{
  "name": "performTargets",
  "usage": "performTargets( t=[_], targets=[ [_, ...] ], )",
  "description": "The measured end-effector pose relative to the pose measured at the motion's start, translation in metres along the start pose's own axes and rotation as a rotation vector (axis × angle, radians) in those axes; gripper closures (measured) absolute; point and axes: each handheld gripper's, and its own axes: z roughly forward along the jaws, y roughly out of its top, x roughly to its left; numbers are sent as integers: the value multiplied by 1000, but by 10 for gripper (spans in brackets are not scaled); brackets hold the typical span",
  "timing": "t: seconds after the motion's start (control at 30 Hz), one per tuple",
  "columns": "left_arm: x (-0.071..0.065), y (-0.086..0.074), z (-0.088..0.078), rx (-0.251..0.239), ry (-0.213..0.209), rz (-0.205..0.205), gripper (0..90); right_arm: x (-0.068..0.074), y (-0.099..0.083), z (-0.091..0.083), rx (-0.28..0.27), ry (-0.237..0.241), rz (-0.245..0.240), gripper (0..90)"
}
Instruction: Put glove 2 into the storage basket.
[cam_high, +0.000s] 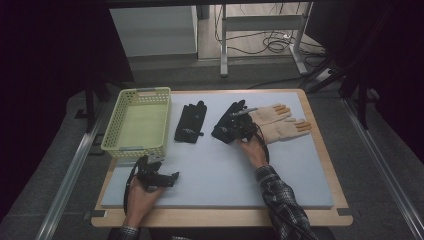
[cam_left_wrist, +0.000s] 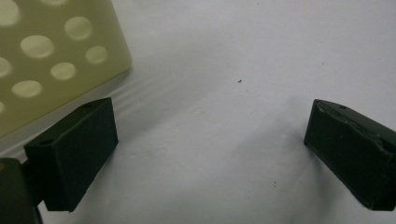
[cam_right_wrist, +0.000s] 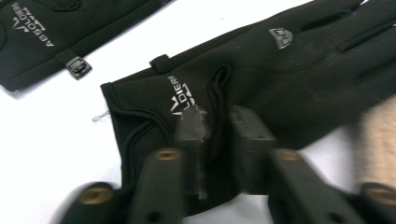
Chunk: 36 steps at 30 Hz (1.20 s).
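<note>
Two black gloves lie mid-table on the pale blue mat: one flat beside the basket, the other further right. In the right gripper view that second glove spreads under my right gripper, whose jaws stand close together, pinching a ridge of fabric near the cuff. In the high view my right gripper sits on this glove's near end. My left gripper rests low at the front left, open over bare mat, nothing between its jaws.
A pale green perforated basket stands at the left of the mat, its corner just beyond my left jaw. A pair of beige knit gloves lies right of the held glove, one edge showing. The other black glove lies upper left.
</note>
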Motion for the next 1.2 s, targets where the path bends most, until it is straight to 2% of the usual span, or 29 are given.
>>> performTargets(
  t=[0.1, 0.2, 0.23, 0.3, 0.4, 0.47, 0.5, 0.53, 0.57, 0.6, 0.63, 0.73, 0.8, 0.9, 0.93, 0.97, 1.0, 1.03, 1.07, 1.13, 1.2],
  targets=[
    [0, 0, 0, 1, 0, 0, 30, -4, 0, -2, -7, 20, 5, 828],
    [0, 0, 0, 1, 0, 1, 30, -3, 2, -10, -11, 35, -45, 841],
    [0, 0, 0, 1, 0, 1, 30, -3, 2, -10, -11, 35, -45, 841],
    [0, 0, 0, 2, 0, 1, 30, -2, 4, -19, -21, 50, -71, 843],
    [0, 0, 0, 2, -1, 0, 30, 0, 5, -35, -32, 84, -68, 844],
    [0, 0, 0, 2, -1, 0, 30, 7, 3, -56, -41, 133, -103, 844],
    [0, 0, 0, 2, -1, 0, 30, 7, 3, -56, -41, 133, -103, 844],
    [0, 0, 0, 2, -1, 0, 30, 13, 0, -69, -44, 146, -123, 844],
    [0, 0, 0, 2, 0, 0, 30, 13, 0, -69, -44, 146, -123, 844],
    [0, 0, 0, 2, 0, 0, 30, 19, -6, -84, -46, 177, -133, 843],
    [0, 0, 0, 2, 0, 0, 30, 19, -6, -84, -46, 177, -133, 843],
    [0, 0, 0, 2, 0, 1, 30, 29, -19, -101, -38, 197, -148, 842],
    [0, 0, 0, 2, 0, 0, 30, 36, -32, -108, -25, 214, -158, 840],
    [0, 0, 0, 2, 0, 0, 30, 43, -55, -107, 14, 232, -158, 806],
    [0, 0, 0, 2, 0, 0, 30, 44, -60, -106, 25, 232, -158, 772],
    [0, 0, 0, 2, 0, 0, 30, 41, -68, -109, 12, 216, -162, 686],
    [0, 0, 0, 2, 0, 1, 30, 36, -70, -113, -12, 204, -142, 659],
    [0, 0, 0, 2, 0, 1, 30, 36, -70, -113, -12, 204, -142, 659],
    [0, 0, 0, 2, 0, 0, 30, 31, -70, -116, -25, 193, -122, 656],
    [0, 0, 0, 2, 0, 1, 30, 22, -69, -119, -36, 142, -110, 653],
    [0, 0, 0, 2, 0, 1, 30, 16, -69, -116, -39, 124, -93, 651]
  ],
)
